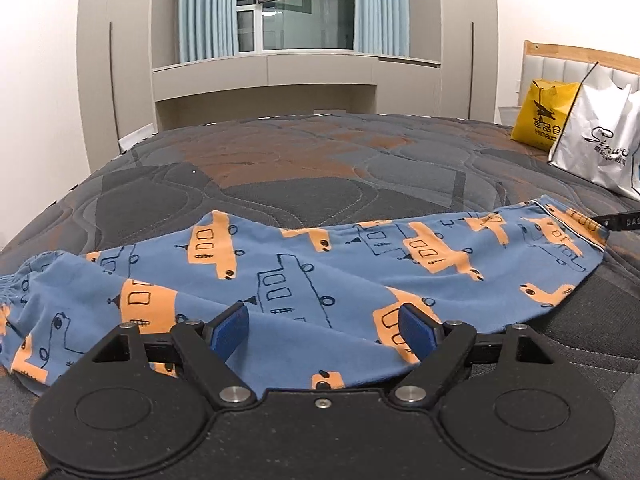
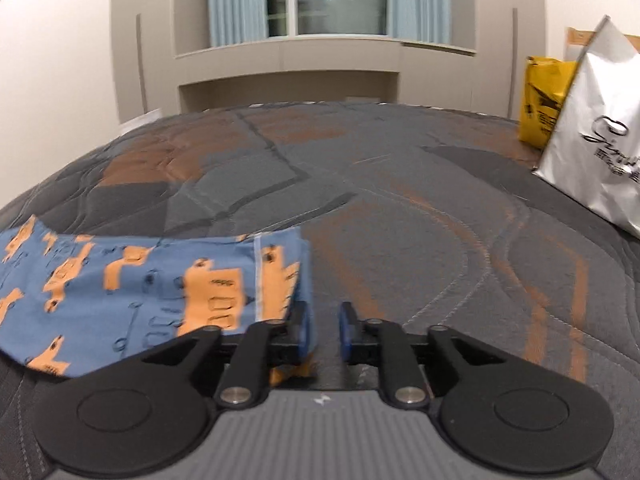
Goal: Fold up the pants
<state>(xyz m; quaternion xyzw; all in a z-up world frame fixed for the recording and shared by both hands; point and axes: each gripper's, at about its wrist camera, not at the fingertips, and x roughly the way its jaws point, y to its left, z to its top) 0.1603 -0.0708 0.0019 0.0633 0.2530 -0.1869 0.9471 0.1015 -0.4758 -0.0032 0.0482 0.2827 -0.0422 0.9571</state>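
Quilted bedspread, soft printed pants

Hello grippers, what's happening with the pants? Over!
Left gripper open over pants. Right gripper open at cuff end, holding nothing. Pants flat on bed. Nothing blocking.

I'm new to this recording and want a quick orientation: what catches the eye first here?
The blue pants with orange vehicle prints lie stretched across the near edge of the dark quilted bed. A yellow bag and a white bag stand at its far right.
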